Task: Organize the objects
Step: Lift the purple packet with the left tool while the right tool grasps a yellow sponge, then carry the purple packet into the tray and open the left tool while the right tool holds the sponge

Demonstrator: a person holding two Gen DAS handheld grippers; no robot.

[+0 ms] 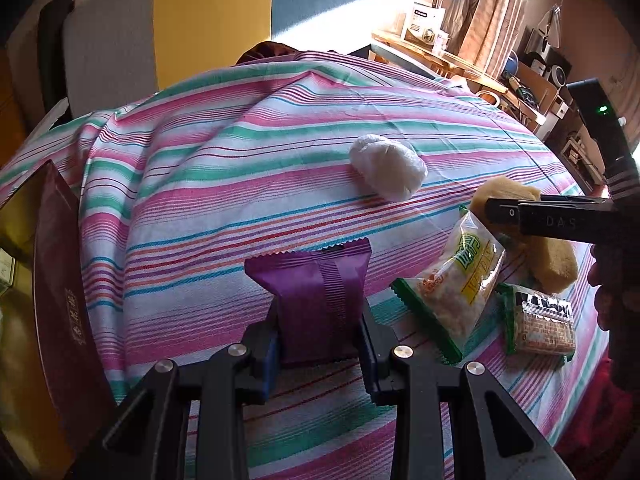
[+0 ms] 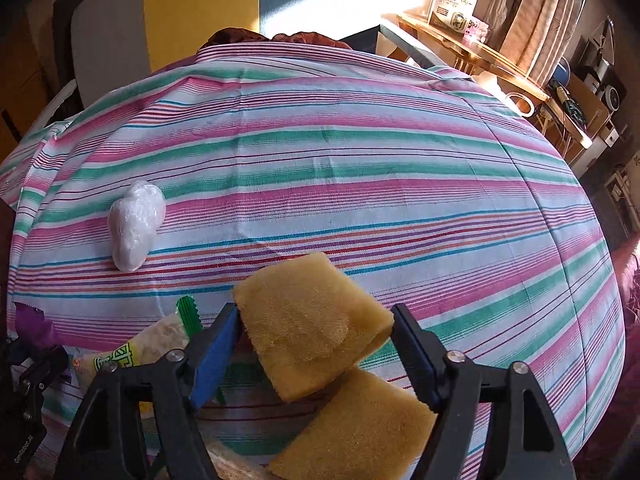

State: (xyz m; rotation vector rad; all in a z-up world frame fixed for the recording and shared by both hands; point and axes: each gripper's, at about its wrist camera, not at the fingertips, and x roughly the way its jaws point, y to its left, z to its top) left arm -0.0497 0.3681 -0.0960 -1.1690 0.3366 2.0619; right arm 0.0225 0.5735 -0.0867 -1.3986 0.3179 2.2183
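My left gripper (image 1: pixel 320 344) is shut on a purple snack packet (image 1: pixel 314 300), held just above the striped cloth. My right gripper (image 2: pixel 316 344) is shut on a yellow sponge (image 2: pixel 312 320); a second yellow sponge (image 2: pixel 356 432) lies right below it. In the left wrist view the right gripper (image 1: pixel 500 210) reaches in from the right over the sponges (image 1: pixel 554 262). A white plastic-wrapped lump (image 1: pixel 386 166) lies further back on the cloth; it also shows in the right wrist view (image 2: pixel 136 226). Two green-edged snack packets (image 1: pixel 460 288) (image 1: pixel 538 320) lie between the grippers.
The table is covered by a pink, green and white striped cloth (image 1: pixel 240 160). A dark red box (image 1: pixel 60 300) stands at the left edge. Beyond the table are a yellow and blue wall, a wooden shelf with a white carton (image 2: pixel 456 4) and curtains.
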